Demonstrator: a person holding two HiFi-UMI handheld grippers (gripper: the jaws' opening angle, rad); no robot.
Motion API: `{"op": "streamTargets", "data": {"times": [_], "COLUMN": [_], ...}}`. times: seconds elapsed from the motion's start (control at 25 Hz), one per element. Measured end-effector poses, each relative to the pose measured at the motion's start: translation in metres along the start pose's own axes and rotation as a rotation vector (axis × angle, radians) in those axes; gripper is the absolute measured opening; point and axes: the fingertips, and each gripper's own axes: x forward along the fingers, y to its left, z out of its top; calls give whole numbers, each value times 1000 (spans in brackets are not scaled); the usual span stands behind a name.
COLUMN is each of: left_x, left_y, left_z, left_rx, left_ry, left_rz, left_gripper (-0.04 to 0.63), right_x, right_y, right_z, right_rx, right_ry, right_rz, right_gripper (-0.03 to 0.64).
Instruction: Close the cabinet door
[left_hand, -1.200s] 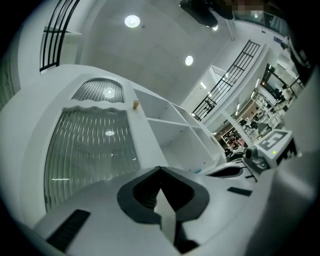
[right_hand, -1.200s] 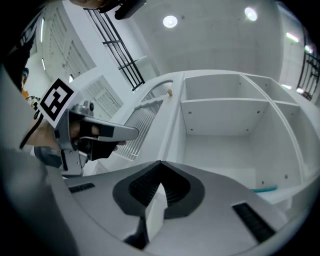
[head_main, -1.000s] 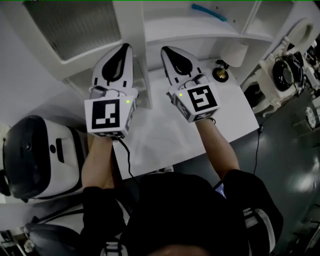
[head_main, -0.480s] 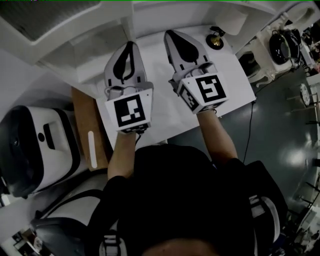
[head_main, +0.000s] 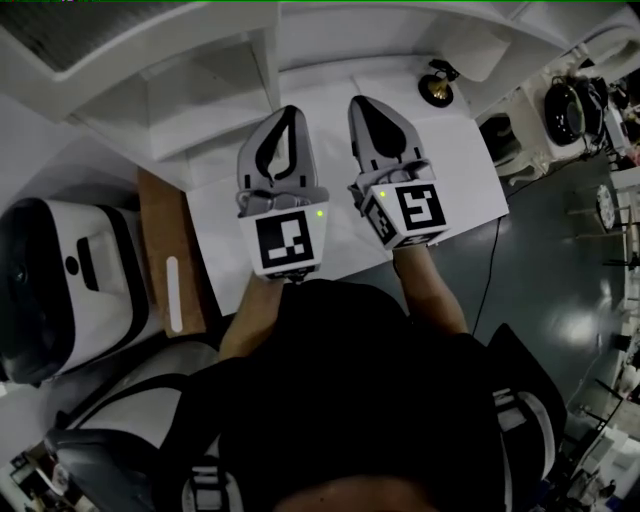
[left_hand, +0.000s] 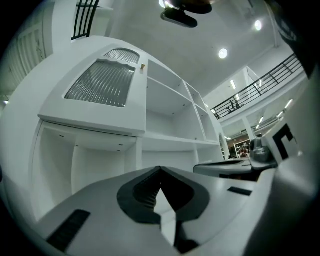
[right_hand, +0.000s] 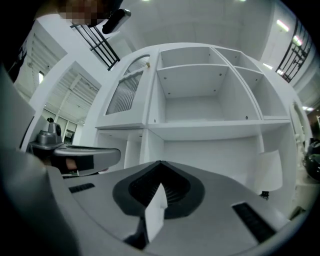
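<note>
- The white cabinet (right_hand: 210, 127) rose before the person, its upper shelves cut off in the head view.
- The cabinet door (left_hand: 102, 82), with a ribbed pane, stood swung out at the cabinet's upper left.
- The bench (head_main: 460, 170) lay partly hidden beneath both tools.
- The left claw (head_main: 290, 110) and right claw (head_main: 362, 100) were closed tip to tip, holding nothing.
- A small dark-and-gold object (head_main: 436, 88) was too small to identify.

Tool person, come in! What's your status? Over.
Left tool and right tool: both shut, empty. Cabinet door looks closed. Nothing blocking it. Over.
</note>
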Motion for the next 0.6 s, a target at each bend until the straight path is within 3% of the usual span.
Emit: {"op": "streamTargets", "data": {"times": [0.32, 0.6], "left_x": [2, 2], "left_y": [4, 9], "left_z": [-34, -41], "left_rx": [-77, -75], "left_ry": [56, 57], "left_rz": [36, 78], "left_gripper": [12, 12], "right_x": [1, 3], "right_y": [6, 4], "right_z": [-22, -29], "right_rx": [-17, -40], "right_ry": [76, 99], "right_rz": [47, 77], "right_gripper": [18, 18]}}
